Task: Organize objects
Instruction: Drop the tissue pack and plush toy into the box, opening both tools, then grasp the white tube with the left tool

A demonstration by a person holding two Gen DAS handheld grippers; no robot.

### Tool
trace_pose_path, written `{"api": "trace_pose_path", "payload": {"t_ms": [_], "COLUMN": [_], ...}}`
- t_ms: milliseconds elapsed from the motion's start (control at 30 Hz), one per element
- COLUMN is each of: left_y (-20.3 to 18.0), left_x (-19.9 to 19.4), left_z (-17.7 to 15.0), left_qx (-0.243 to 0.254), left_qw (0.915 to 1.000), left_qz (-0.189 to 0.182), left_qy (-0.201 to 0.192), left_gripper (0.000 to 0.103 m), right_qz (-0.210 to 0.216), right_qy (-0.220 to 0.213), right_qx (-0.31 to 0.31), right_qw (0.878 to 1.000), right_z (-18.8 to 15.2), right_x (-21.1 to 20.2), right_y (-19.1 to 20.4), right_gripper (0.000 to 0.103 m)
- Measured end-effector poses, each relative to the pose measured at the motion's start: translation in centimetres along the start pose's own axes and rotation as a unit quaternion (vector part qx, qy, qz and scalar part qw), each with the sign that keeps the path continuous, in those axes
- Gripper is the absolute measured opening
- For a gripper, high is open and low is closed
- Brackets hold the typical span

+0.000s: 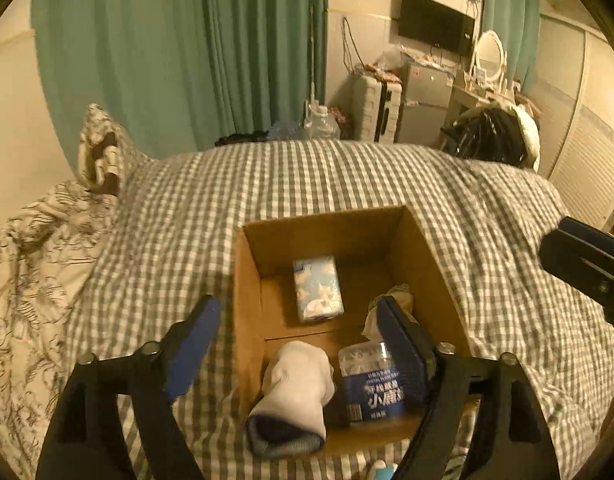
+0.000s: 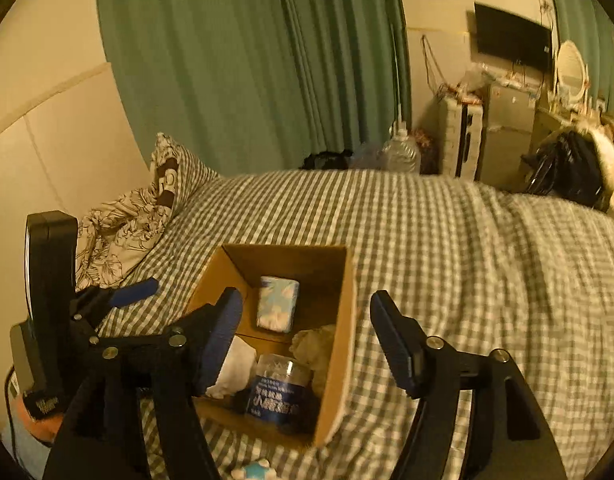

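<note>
Left wrist view shows your left gripper [image 1: 295,320] with its fingers wide apart, holding nothing, low over the near side of the cardboard box [image 1: 423,240] on the checked bed cover [image 1: 307,176]. Inside the box sit a tissue pack [image 1: 318,288] at the far end, a white sock [image 1: 297,392] near you, and a jar [image 1: 373,384] beside it. Your right gripper [image 2: 307,320] is spread apart too, empty, over the box's right wall.
</note>
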State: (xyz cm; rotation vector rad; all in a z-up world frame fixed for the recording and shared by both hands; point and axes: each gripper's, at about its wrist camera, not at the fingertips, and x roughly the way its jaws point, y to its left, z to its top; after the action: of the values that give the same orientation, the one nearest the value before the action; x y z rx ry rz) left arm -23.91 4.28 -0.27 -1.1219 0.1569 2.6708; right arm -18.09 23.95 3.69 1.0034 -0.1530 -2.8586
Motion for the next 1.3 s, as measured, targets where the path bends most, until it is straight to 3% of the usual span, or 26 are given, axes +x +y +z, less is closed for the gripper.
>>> {"api": "trace_pose_path", "payload": {"t_ms": [300, 500, 900, 1200, 1300], "left_y": [0.1, -0.3, -2.1, -5.4, -6.5], "left_x": [-8.5, -10.5, -5.3, -2.0, -1.4], "left_z": [-2.7, -7.2, -18.1, -23.5, -24.2], "left_qx": [-0.014, -0.014, -0.005, 0.034, 0.050], "left_qw": [0.9987, 0.9990, 0.9981, 0.9927, 0.9909], "left_qz": [0.020, 0.025, 0.024, -0.006, -0.020], "left_qy": [-0.045, -0.035, 0.057, 0.116, 0.123], "left_gripper": [0.102, 0.102, 0.102, 0.102, 0.097], "right_qz": [-0.036, -0.045, -0.070, -0.078, -0.077], "right_qy": [-0.027, -0.008, 0.100, 0.148, 0.157], "right_qx": [-0.031, -0.046, -0.040, -0.025, -0.016], "right_qw": [0.998, 0.998, 0.992, 0.986, 0.985], "right_z": [-2.0, -6.2, -16.9, -19.7, -20.1], "right_x": [-9.2, -10.9, -6.1, -2.5, -2.1], "right_y": [1.1, 2.0, 1.5, 0.4, 0.0], "right_gripper": [0.081, 0.084, 0.084, 0.084, 0.084]}}
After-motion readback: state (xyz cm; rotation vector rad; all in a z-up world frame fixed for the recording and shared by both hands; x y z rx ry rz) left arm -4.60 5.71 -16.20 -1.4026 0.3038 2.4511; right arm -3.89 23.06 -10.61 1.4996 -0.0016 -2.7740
